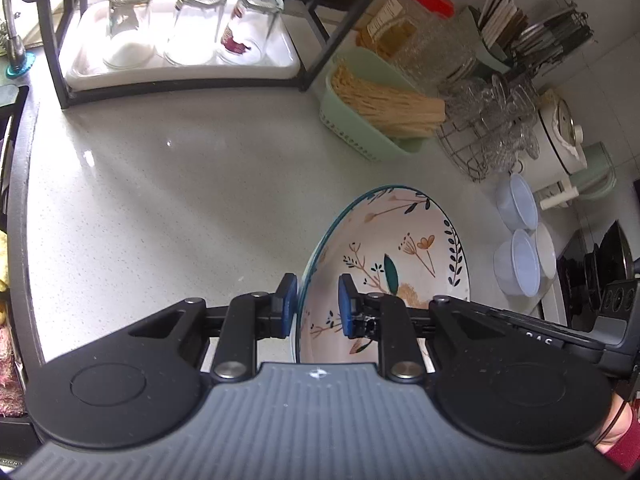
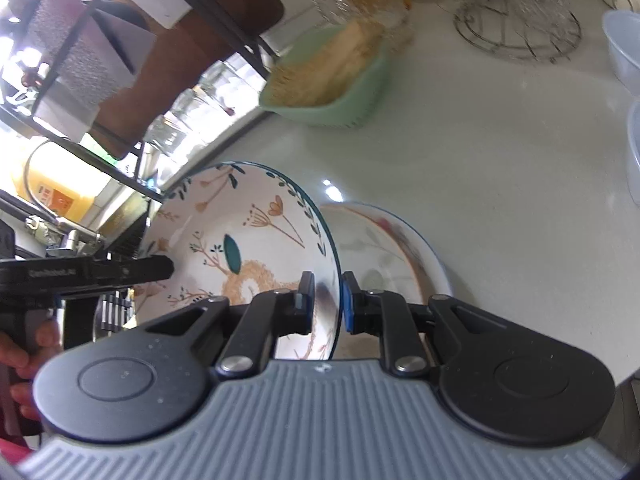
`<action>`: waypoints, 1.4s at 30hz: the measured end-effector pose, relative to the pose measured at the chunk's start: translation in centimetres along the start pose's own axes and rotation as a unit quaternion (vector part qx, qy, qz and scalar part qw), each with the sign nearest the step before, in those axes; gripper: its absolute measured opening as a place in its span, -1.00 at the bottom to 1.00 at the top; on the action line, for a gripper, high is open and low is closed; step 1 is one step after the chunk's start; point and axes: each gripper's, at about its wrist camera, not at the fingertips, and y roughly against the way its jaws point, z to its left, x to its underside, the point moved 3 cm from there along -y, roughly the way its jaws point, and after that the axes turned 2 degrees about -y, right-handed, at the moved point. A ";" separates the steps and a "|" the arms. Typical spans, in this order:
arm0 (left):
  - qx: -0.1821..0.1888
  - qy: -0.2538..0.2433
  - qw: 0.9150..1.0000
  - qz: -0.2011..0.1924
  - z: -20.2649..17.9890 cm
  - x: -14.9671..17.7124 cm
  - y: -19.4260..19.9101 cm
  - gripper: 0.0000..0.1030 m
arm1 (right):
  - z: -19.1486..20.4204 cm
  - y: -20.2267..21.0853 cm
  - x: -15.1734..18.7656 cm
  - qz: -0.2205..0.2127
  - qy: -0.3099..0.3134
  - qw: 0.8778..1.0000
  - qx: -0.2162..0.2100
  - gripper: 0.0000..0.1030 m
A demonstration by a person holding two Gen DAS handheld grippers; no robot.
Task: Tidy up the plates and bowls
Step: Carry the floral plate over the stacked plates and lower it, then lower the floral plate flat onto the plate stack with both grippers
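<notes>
Nearest the left wrist camera, the left gripper [image 1: 318,306] is closed on the rim of a floral bowl [image 1: 400,256], one blue pad [image 1: 289,306] outside the wall and the other inside. The bowl is held tilted on edge above the pale speckled bench [image 1: 180,200], its painted inside turned to the right of the view. In the right wrist view, the right gripper [image 2: 325,304] is clamped on the opposite rim of the same bowl [image 2: 240,240], so that it is carried between both grippers. A second patterned dish [image 2: 392,256] is seen just behind it, resting on the bench.

White lettering is printed on the side of the left gripper's body [image 2: 88,274] in the right wrist view, but it is too blurred to be read with certainty. A label is carried by a red-lidded jar [image 1: 412,28]; its text is too small to be made out.

At the back of the bench, three upturned glasses [image 1: 192,24] are stood on a white tray [image 1: 88,76] under a black rack. A green basket of pale sticks [image 1: 384,108] is placed near a wire stand of glassware [image 1: 492,128], and translucent plastic bowls [image 1: 520,248] are stacked beside them.
</notes>
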 end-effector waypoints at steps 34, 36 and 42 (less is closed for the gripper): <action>-0.071 -0.010 0.997 0.036 -0.9 1.9 -2.1 -0.53 | -0.6 -2.1 1.5 0.012 0.018 0.999 0.028 -0.58; -0.062 0.002 0.998 0.031 -0.6 2.0 -1.9 -0.53 | -0.6 -2.2 1.5 0.014 0.019 0.999 0.029 -0.58; -0.060 0.007 0.998 0.020 -0.6 2.3 -1.6 -0.53 | -0.7 -1.8 1.4 0.009 0.022 0.999 0.035 -0.59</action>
